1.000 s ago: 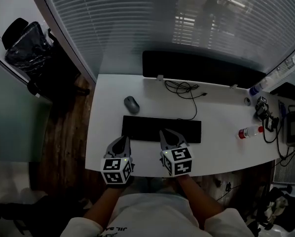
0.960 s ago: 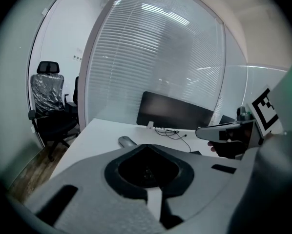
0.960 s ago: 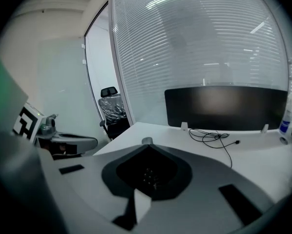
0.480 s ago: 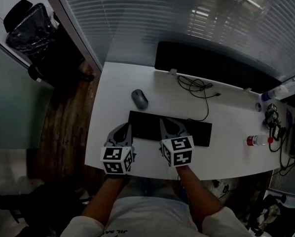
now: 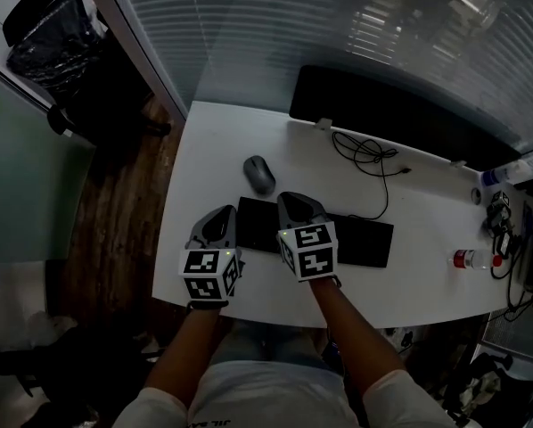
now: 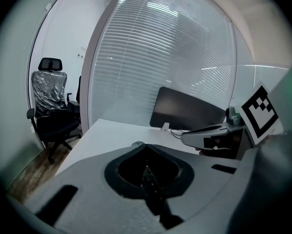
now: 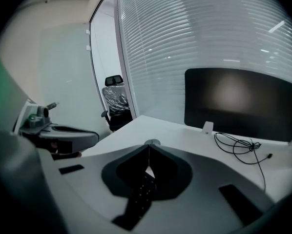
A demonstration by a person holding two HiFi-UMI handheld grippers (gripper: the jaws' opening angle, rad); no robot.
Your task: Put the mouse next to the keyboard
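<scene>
In the head view a grey mouse [image 5: 259, 175] lies on the white desk [image 5: 215, 146], just beyond the left end of a black keyboard [image 5: 360, 240]. My right gripper [image 5: 294, 201] is shut and empty. It hovers over the keyboard's left part, with its tip a short way right of and nearer than the mouse. My left gripper [image 5: 220, 215] is also shut and empty, at the keyboard's left end and nearer than the mouse. In each gripper view the jaws meet at the tip: left gripper [image 6: 136, 145], right gripper [image 7: 150, 144].
A dark monitor [image 5: 400, 119] stands along the desk's far edge, with a coiled black cable [image 5: 370, 156] in front of it. A bottle with a red cap [image 5: 468, 259] and some gear lie at the desk's right end. An office chair [image 5: 45, 41] is on the floor to the left.
Both grippers have moved forward, from the desk's near edge toward the keyboard and mouse. The right one now reaches over the keyboard's left part. The mouse and keyboard have not moved.
</scene>
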